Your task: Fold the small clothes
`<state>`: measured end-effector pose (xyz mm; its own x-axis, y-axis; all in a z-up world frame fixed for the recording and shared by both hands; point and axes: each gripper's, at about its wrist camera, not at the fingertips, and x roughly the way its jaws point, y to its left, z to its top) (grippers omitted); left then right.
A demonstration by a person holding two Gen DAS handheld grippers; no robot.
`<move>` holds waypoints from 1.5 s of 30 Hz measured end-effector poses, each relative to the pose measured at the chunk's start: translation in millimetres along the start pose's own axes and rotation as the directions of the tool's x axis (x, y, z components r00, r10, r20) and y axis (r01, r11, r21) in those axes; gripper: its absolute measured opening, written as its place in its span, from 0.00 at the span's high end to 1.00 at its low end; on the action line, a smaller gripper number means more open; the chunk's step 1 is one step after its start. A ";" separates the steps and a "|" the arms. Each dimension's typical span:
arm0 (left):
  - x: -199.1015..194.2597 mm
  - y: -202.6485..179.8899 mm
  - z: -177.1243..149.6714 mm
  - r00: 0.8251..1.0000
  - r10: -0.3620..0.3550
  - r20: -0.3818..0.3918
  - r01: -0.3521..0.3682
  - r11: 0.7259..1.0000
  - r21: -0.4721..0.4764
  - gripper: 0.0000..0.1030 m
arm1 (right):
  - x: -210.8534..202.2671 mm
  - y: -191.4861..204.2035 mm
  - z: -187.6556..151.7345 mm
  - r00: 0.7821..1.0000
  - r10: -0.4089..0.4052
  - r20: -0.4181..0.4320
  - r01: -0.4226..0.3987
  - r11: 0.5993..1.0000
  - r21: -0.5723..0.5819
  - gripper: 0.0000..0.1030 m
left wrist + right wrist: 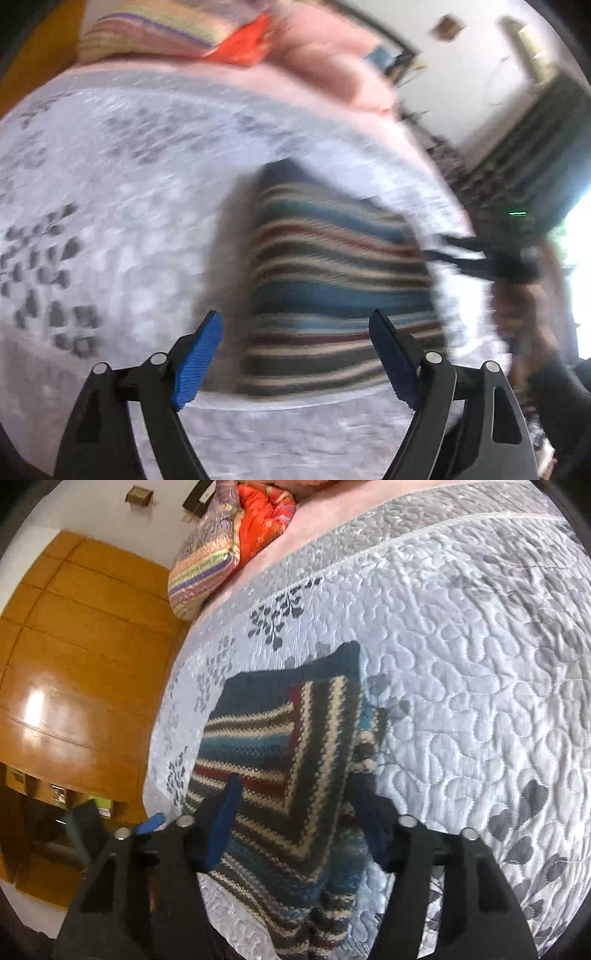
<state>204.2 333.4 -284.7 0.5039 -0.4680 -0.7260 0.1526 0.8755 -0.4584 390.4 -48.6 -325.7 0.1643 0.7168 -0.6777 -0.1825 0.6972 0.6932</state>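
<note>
A striped knit sweater (280, 746) in blue, grey, cream and red lies partly folded on the quilted grey-white bed cover (461, 672). One striped flap is laid diagonally over its body. My right gripper (297, 821) hovers low over the near end of the sweater, open, with the knit bunched between its two fingers. The left wrist view is smeared by motion. In it the sweater (332, 280) sits just ahead of my left gripper (295, 356), which is open and holds nothing. A dark blurred shape, apparently the other gripper (487, 262), is at the sweater's right edge.
A folded multicoloured quilt (207, 557) and an orange blanket (266, 520) are stacked at the far end of the bed on pink bedding (295, 546). Glossy wooden panels (74, 672) stand beside the bed's left edge. Dark furniture (535, 147) fills the room's far side.
</note>
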 end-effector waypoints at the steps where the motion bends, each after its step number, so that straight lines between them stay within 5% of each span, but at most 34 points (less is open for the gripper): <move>1: -1.5 6.3 -4.1 0.998 -0.065 -0.016 0.065 0.998 -0.012 0.22 | 7.6 0.4 -0.1 1.000 -0.005 -0.012 0.005 1.000 0.010 0.53; 2: 4.7 8.0 -6.8 0.990 -0.135 -0.042 0.133 0.990 -0.042 0.22 | 15.6 0.7 -0.3 1.000 -0.013 -0.022 0.013 1.000 0.016 0.56; 4: 32.5 10.9 -12.5 0.968 -0.220 -0.122 0.207 0.972 -0.111 0.26 | 28.8 6.2 -2.2 0.998 -0.052 -0.045 0.052 0.999 0.006 0.86; 8: 80.6 30.5 -31.6 0.933 -0.266 -0.242 0.207 0.948 -0.240 0.38 | 6.9 14.2 -6.1 0.996 -0.063 0.065 0.064 0.998 -0.023 0.91; 11: 89.1 30.4 -30.3 0.929 -0.281 -0.243 0.215 0.940 -0.264 0.41 | 23.8 -14.1 -7.9 0.987 -0.162 0.021 0.161 0.986 0.034 0.92; 14: 65.0 27.7 -20.1 0.905 -0.348 -0.244 0.285 0.923 -0.259 0.41 | 25.4 -11.1 -6.8 0.989 -0.149 0.012 0.149 0.989 -0.006 0.85; 19: 32.2 22.7 45.8 0.933 -0.348 -0.096 0.334 0.932 -0.139 0.34 | -4.5 22.8 8.7 0.980 -0.149 0.134 0.158 0.986 -0.062 0.82; 23: 85.7 34.1 79.5 0.947 -0.271 -0.174 0.246 0.958 -0.149 0.36 | 25.8 21.5 19.8 0.987 -0.161 0.026 0.163 0.983 -0.080 0.84; 25: 117.6 41.8 81.7 0.946 -0.228 -0.231 0.192 0.967 -0.167 0.42 | 52.1 4.4 21.6 0.964 -0.263 -0.036 0.258 0.961 -0.101 0.99; 29: 122.7 45.5 86.7 0.941 -0.226 -0.250 0.178 0.963 -0.202 0.45 | 44.8 -3.4 26.7 0.972 -0.230 -0.046 0.226 0.971 -0.080 1.00; 34: 67.6 31.3 78.2 0.935 -0.307 -0.176 0.291 0.950 -0.113 0.45 | 9.0 31.6 -9.6 0.985 -0.171 -0.031 0.163 0.971 -0.173 0.92; 36: 75.1 30.9 68.6 0.942 -0.266 -0.204 0.250 0.963 -0.100 0.45 | 15.2 35.2 -24.4 0.978 -0.199 -0.063 0.182 0.962 -0.203 0.92; 37: 85.2 33.1 62.0 0.942 -0.241 -0.235 0.222 0.969 -0.106 0.45 | 26.7 27.7 -30.9 0.962 -0.258 -0.093 0.233 0.948 -0.217 1.00; 39: 106.2 34.4 49.5 0.939 -0.206 -0.276 0.185 0.978 -0.098 0.49 | 38.2 16.4 -38.5 0.939 -0.331 -0.095 0.300 0.921 -0.247 1.00; 41: 104.1 23.5 48.3 0.947 -0.168 -0.275 0.155 0.986 -0.068 0.49 | 29.9 14.9 -37.6 0.940 -0.329 -0.089 0.307 0.931 -0.199 1.00; 45: 64.7 6.2 49.0 0.942 -0.258 -0.216 0.254 0.966 -0.048 0.49 | -0.6 51.3 -57.2 0.961 -0.271 -0.051 0.251 0.937 -0.243 0.93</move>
<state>279.4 314.4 -309.4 0.2517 -0.6928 -0.6757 0.2350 0.7211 -0.6518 325.4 -13.9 -303.8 0.1578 0.5000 -0.8516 -0.3653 0.8307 0.4200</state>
